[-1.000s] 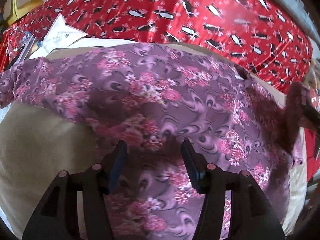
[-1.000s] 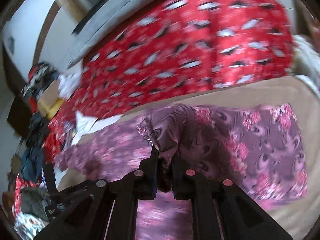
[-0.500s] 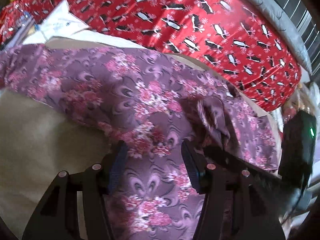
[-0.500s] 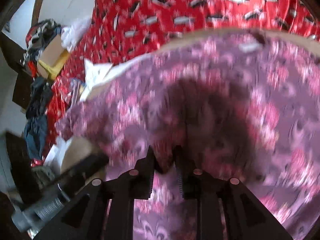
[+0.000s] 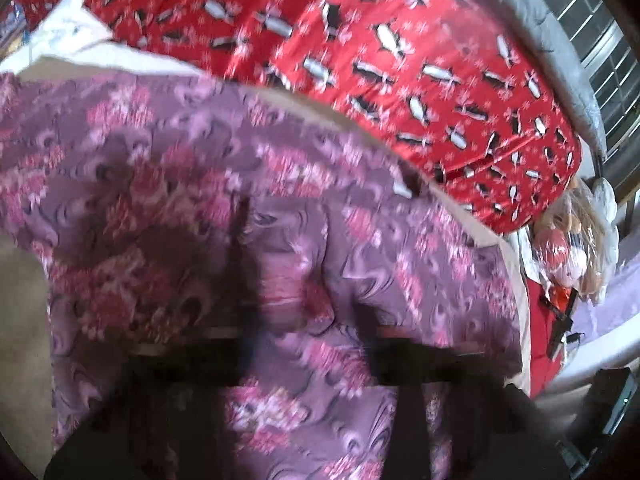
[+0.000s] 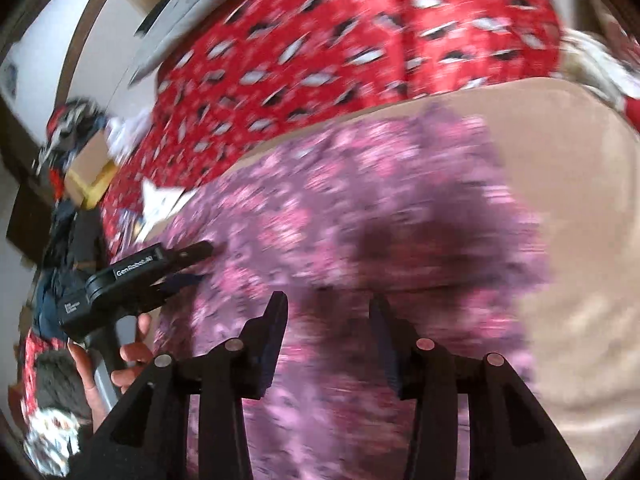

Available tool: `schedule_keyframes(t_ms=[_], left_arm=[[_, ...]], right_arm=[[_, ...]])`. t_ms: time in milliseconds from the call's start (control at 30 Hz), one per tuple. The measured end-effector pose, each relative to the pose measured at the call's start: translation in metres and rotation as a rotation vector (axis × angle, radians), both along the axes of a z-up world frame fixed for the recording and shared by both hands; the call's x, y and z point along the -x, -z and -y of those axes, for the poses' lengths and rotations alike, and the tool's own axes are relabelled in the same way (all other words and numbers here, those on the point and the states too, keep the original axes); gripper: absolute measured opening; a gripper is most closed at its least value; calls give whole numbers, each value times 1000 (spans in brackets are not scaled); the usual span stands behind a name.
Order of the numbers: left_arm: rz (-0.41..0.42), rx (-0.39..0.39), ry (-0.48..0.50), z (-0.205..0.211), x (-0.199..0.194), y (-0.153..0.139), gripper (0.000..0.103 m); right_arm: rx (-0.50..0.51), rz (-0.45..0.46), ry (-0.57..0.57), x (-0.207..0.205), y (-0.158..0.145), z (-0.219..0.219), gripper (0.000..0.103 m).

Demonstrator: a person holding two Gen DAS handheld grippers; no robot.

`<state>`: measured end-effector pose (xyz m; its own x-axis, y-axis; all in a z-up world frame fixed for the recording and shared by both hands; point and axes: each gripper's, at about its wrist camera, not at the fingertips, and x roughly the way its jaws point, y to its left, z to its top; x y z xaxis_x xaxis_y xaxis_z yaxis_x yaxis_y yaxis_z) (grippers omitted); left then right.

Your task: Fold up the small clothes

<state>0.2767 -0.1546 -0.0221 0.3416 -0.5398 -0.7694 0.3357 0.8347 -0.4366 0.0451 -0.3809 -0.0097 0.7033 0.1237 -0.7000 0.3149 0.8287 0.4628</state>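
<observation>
1. Two blurred jaws of the left gripper [image 5: 308, 344] stand apart over the purple garment [image 5: 224, 216], holding nothing. Left wrist view: the cloth lies spread on a tan pad [image 5: 20, 280], a folded flap just ahead, the red sheet [image 5: 400, 60] far behind.
2. Right wrist view: the right gripper [image 6: 328, 316] gapes wide and empty above the garment's near edge. The left gripper sits at the cloth's left side. Judgement: pinch one edge only, low, then pull the fold flat and square.

Counted: one purple floral garment [image 6: 360, 216], one red penguin-print blanket [image 5: 360, 60] beyond it, one beige cloth [image 6: 580, 200] beneath it, two grippers: left gripper [image 6: 192, 258], right gripper [image 6: 328, 320].
</observation>
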Motion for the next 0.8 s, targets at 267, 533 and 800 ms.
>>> schedule_keyframes(t_ms=[267,533,800], left_arm=[[96,-15,-144,-38,-9,-31,5],[32,-27,-121,-36,-17,-17,5],[-3,-152,-103,-23,-20,10,5]], right_arm=[[-83,57,237,26,6,84,50],[-249,-15,222,-18,53,104,7],[-82,-84,210,-36,53,111,8]])
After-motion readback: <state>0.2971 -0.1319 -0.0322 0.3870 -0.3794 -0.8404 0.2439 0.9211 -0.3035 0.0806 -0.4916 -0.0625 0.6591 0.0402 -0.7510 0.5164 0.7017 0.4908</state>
